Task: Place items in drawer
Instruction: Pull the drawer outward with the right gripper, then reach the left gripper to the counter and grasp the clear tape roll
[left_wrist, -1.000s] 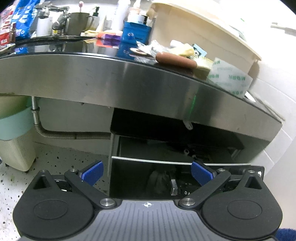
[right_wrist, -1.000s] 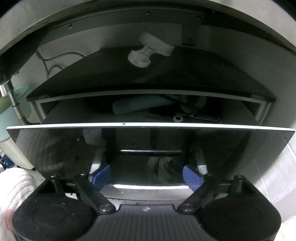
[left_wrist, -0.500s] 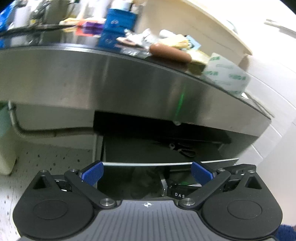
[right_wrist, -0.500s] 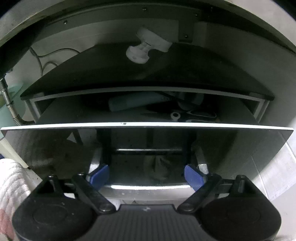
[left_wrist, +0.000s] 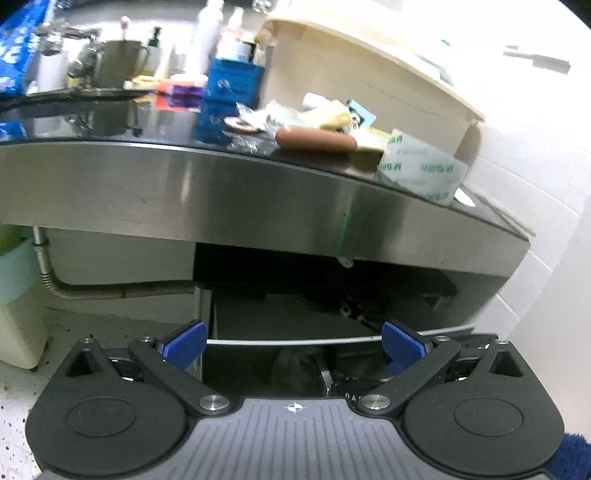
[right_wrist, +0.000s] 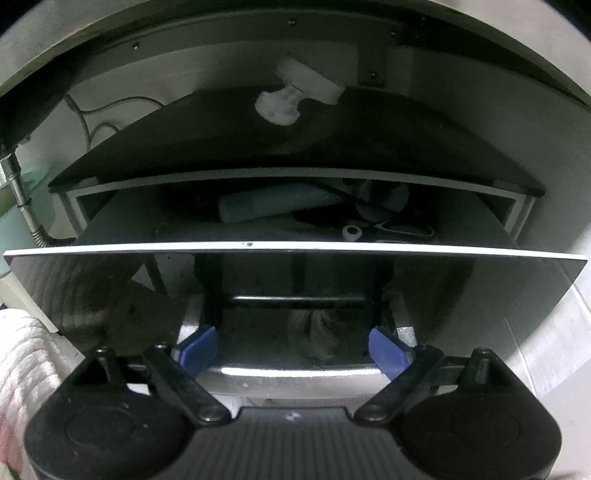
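— What moved?
— The left gripper (left_wrist: 291, 349) tilted back up; glossy black drawer (right_wrist: 295, 254) stays open under the steel-edged counter (left_wrist: 258, 184).
— Grippers?
— Both spread, empty; right gripper (right_wrist: 293, 350) faces the drawer front. Pale tube (right_wrist: 273, 206) inside.

Splayed left tool (left_wrist: 291, 345) before pulled-out drawer (left_wrist: 295, 341)

Left wrist cam sits back, low, facing the counter edge (left_wrist: 258, 184) and drawer (left_wrist: 295, 341) below. Right wrist cam – close, facing the drawer front (right_wrist: 110, 288). Shared: drawer.
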